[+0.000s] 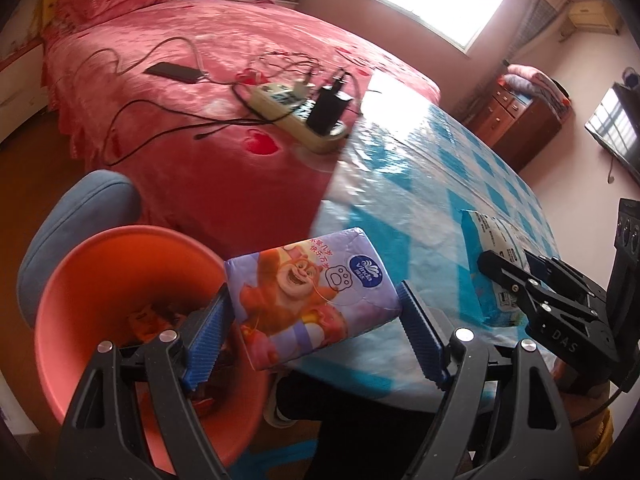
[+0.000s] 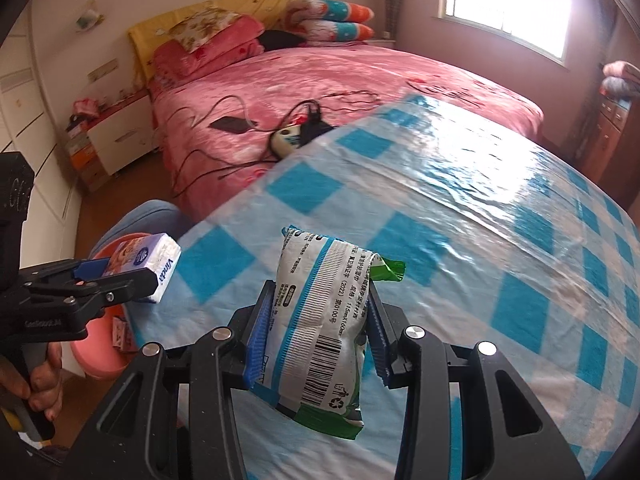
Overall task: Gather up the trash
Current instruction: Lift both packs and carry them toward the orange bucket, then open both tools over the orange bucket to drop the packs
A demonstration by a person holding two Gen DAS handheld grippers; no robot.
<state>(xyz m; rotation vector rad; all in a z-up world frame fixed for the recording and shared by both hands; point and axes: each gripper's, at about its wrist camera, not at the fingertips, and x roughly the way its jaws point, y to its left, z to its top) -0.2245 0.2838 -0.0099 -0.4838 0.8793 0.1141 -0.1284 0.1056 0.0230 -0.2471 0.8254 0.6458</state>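
Note:
My left gripper [image 1: 314,330] is shut on a purple Vinda tissue pack [image 1: 310,300] with a cartoon bear, held at the table's left edge beside the orange-red trash bin [image 1: 88,300]. The bin holds some trash. The pack also shows in the right wrist view [image 2: 144,266], over the bin [image 2: 100,352]. My right gripper [image 2: 316,336] is shut on a white and green wet-wipe packet [image 2: 320,328] above the blue checked table [image 2: 500,240]. That packet also shows in the left wrist view [image 1: 492,268], held by the right gripper [image 1: 516,280].
A pink bed [image 1: 224,80] lies behind the table with a power strip [image 1: 296,116], cables and a phone [image 1: 174,72] on it. A blue stool [image 1: 76,216] stands behind the bin. A wooden dresser [image 1: 524,120] and a TV [image 1: 616,124] stand at the far right.

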